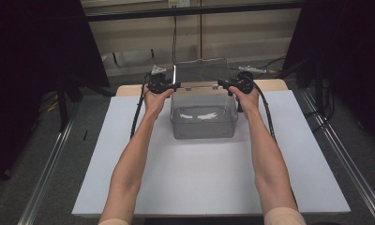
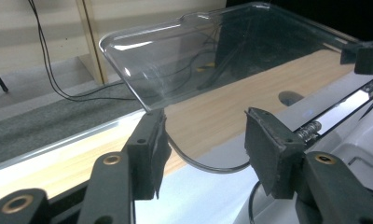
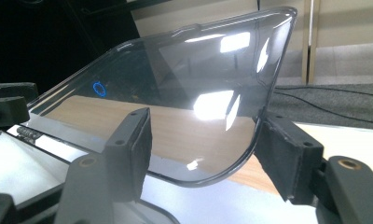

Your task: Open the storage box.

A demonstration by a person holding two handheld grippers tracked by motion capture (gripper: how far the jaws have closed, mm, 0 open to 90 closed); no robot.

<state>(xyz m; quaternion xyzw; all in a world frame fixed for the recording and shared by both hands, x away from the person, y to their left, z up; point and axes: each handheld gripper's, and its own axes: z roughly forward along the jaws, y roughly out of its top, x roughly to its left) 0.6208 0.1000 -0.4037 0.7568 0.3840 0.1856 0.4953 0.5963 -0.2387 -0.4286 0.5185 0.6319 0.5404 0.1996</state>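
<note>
Dim room, dark edges; bright white glare patches on the clear lid (image 3: 212, 93); near tongs slightly soft

The table (image 1: 199, 178) is viewed from above and behind the forearms, looking forward and down, with the clear box (image 1: 203, 115) at upper centre. Each gripper view is taken close along its own jaws, level with the raised lid (image 2: 212, 51), which is shared by both (image 3: 184, 93).
</note>
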